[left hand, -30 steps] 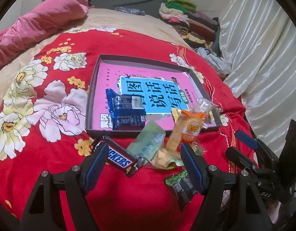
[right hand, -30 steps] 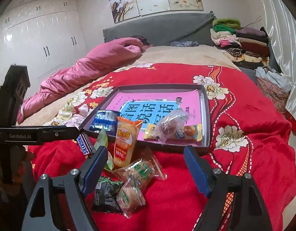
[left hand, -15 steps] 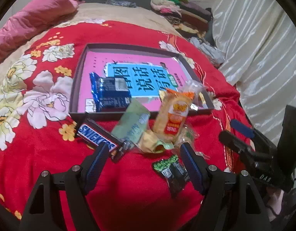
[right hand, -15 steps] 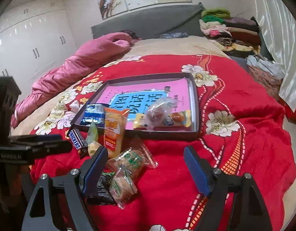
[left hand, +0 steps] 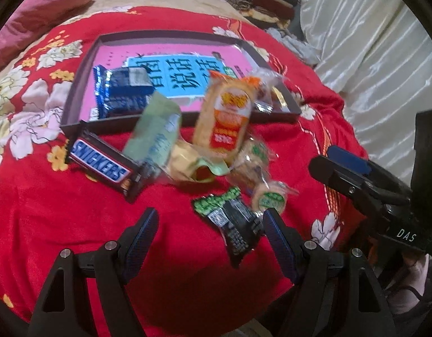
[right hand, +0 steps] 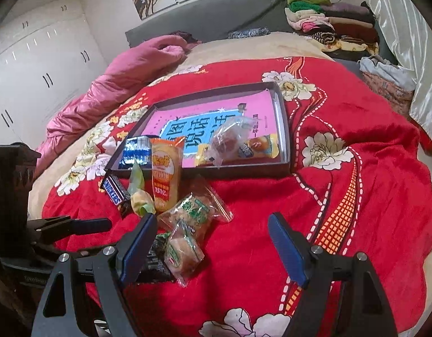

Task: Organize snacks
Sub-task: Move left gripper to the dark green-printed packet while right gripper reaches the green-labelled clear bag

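A pile of snacks lies on the red floral blanket in front of a dark tray (left hand: 75, 90) lined with a pink book. The pile holds a Snickers bar (left hand: 99, 165), a pale green packet (left hand: 154, 132), an orange packet (left hand: 227, 115), clear-wrapped cakes (left hand: 269, 199) and a black-and-green packet (left hand: 232, 221). A blue packet (left hand: 120, 92) lies inside the tray. My left gripper (left hand: 210, 219) hangs open just above the blanket, with the black-and-green packet near its right finger. My right gripper (right hand: 213, 221) is open over the blanket, right of the cakes (right hand: 193, 213).
The tray (right hand: 284, 129) also holds a clear-wrapped bun (right hand: 230, 140) and a yellow packet (right hand: 258, 148). A pink quilt (right hand: 126, 78) lies at the bed's far left. Folded clothes (right hand: 328, 22) are stacked at the far right. White curtains (left hand: 370, 56) hang beside the bed.
My left gripper has come forward and down toward the snack pile, so the black-and-green packet now sits between its fingers. The right gripper tilted slightly and stayed about in place.
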